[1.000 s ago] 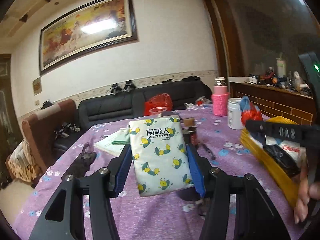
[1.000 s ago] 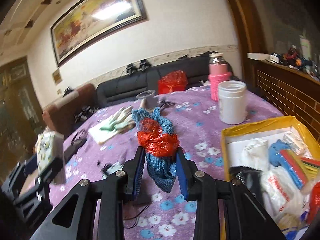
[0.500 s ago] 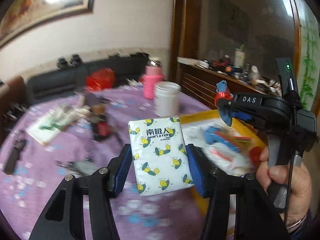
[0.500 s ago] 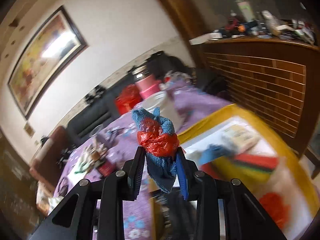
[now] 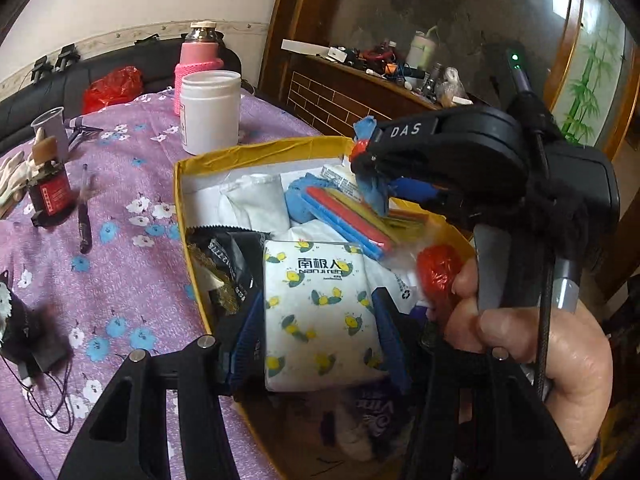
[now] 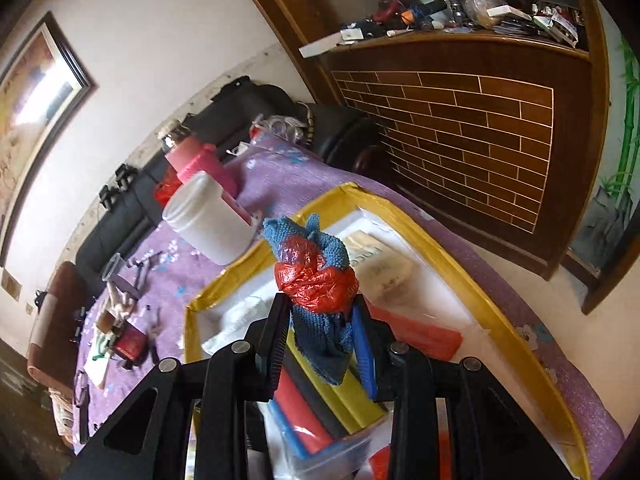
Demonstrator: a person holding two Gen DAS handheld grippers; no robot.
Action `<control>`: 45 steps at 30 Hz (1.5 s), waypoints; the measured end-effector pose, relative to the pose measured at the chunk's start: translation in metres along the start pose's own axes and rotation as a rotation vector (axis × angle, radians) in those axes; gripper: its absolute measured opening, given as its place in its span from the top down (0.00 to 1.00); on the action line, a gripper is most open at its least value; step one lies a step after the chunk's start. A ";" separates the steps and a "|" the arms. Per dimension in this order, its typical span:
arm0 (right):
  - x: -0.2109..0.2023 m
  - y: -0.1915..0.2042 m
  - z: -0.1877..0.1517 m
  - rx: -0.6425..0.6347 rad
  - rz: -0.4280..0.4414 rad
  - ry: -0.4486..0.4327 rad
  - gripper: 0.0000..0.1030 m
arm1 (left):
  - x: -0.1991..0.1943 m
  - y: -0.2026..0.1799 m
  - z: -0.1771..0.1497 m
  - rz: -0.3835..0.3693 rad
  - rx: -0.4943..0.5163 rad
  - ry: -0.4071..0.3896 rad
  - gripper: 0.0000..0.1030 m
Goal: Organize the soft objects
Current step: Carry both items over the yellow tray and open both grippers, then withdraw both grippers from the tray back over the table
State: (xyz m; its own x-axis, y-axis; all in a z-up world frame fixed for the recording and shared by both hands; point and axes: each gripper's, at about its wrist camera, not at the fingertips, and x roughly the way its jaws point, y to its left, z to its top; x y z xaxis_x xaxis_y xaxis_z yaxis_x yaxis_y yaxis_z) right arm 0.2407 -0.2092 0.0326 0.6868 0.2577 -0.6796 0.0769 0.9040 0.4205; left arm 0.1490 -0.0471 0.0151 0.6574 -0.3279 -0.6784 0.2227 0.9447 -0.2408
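Observation:
My left gripper (image 5: 318, 320) is shut on a white tissue pack (image 5: 320, 316) printed with yellow lemons and holds it over the near part of the yellow box (image 5: 256, 150). My right gripper (image 6: 322, 316) is shut on a blue knitted cloth (image 6: 324, 336) bundled with a red plastic bag (image 6: 318, 284), hanging over the same box (image 6: 440, 254). In the left wrist view the right gripper (image 5: 370, 176) comes in from the right, held by a person's hand (image 5: 532, 344), with the blue cloth (image 5: 374, 194) dangling over the box's far side.
The box holds white cloth (image 5: 256, 204), coloured foam strips (image 5: 348, 216), a black packet (image 5: 224, 252) and a red bag (image 5: 436, 272). On the purple flowered tablecloth (image 5: 120, 280) stand a white jar (image 5: 210, 110), a pink flask (image 5: 198, 64), a dark bottle (image 5: 50, 188) and a pen (image 5: 84, 216).
Both grippers swung to the right and tipped down, from over the open table to above the yellow box. Each kept its hold; the right gripper also rolled.

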 end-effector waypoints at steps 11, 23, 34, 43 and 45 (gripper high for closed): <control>-0.001 0.000 0.004 -0.001 -0.018 -0.017 0.40 | -0.011 0.011 0.000 -0.011 -0.030 -0.022 0.31; -0.044 0.036 -0.009 -0.115 0.085 -0.226 0.33 | -0.091 0.025 -0.029 0.089 0.003 -0.121 0.22; -0.100 0.092 -0.094 -0.348 0.194 -0.232 0.13 | -0.167 0.061 -0.117 0.269 -0.001 -0.161 0.15; -0.143 0.066 -0.170 -0.389 0.143 -0.312 0.06 | -0.169 0.056 -0.143 0.417 0.007 -0.220 0.03; -0.149 0.057 -0.184 -0.409 0.102 -0.332 0.06 | -0.170 0.052 -0.149 0.422 0.002 -0.222 0.01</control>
State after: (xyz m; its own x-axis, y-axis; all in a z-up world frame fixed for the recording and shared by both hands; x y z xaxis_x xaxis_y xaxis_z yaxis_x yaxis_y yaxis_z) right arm 0.0097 -0.1333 0.0473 0.8727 0.2894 -0.3934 -0.2444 0.9562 0.1611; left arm -0.0582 0.0569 0.0145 0.8285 0.0938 -0.5521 -0.0959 0.9951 0.0252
